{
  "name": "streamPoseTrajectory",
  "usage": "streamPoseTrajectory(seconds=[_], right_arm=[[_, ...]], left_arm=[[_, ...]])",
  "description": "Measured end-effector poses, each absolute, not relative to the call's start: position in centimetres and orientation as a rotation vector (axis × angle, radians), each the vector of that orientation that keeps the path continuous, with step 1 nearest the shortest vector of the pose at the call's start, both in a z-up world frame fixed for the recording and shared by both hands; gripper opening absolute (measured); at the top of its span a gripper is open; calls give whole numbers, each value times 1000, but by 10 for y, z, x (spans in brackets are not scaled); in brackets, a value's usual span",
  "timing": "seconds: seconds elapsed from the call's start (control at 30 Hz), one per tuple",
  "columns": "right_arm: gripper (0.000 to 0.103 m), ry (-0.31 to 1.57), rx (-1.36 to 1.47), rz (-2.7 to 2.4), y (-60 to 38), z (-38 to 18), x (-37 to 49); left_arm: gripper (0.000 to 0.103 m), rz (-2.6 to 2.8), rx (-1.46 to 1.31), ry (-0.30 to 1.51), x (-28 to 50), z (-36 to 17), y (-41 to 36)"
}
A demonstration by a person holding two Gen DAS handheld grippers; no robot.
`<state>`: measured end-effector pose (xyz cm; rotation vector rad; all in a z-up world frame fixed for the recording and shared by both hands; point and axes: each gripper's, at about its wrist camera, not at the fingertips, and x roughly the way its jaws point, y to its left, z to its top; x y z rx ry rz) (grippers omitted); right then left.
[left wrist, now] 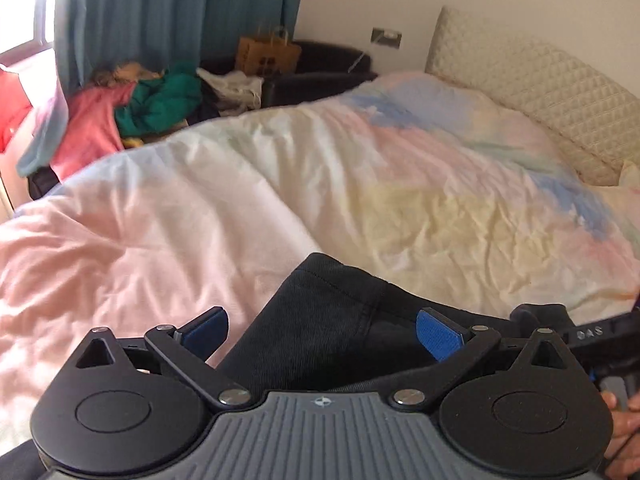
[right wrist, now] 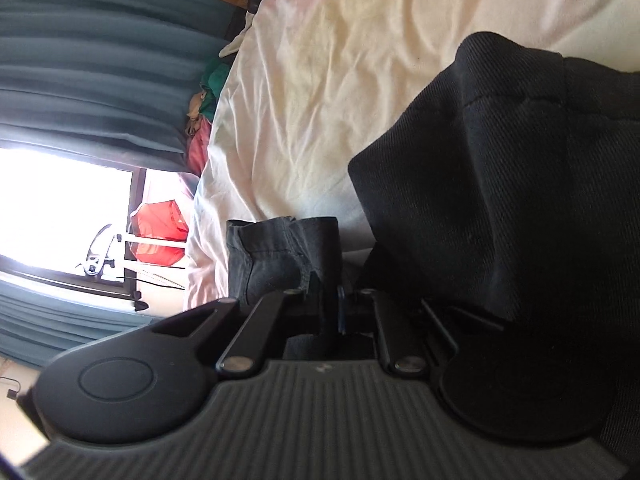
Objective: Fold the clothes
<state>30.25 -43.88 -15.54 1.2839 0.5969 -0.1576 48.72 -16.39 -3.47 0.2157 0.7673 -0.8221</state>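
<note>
My left gripper hangs spread wide over the black twill garment, low centre of frame on the pastel duvet. My right gripper pinches its hem tight, lifting cloth to fold.

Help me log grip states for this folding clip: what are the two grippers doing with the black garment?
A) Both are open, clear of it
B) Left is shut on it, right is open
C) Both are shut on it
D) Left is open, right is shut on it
D: the left gripper has its blue pads spread wide with the black garment lying loose between them, while the right gripper has its fingers closed together on the dark cloth.
</note>
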Motion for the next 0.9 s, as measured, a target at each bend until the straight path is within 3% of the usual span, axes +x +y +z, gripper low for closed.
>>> streamPoseTrajectory(seconds=[0.23, 0.33, 0.43, 0.5, 0.6, 0.77, 0.9], right_arm=[[11, 572, 1206, -195, -431, -152, 313], [11, 568, 1224, -195, -433, -158, 318], [11, 569, 1196, -185, -433, -158, 322], [11, 568, 1176, -178, -433, -157, 324], [9, 560, 1155, -164, -433, -156, 325], [6, 507, 1143, -159, -434, -147, 320], [5, 436, 1134, -188, -434, -136, 313]], left_arm=[[95, -853, 369, 934, 556, -88, -209], [84, -876, 424, 962, 570, -103, -220], [59, -893, 428, 954, 573, -106, -226], [23, -851, 450, 928, 570, -104, -230], [4, -834, 474, 876, 567, -90, -237], [2, -856, 483, 727, 539, -44, -252], [2, -848, 512, 695, 535, -50, -283]])
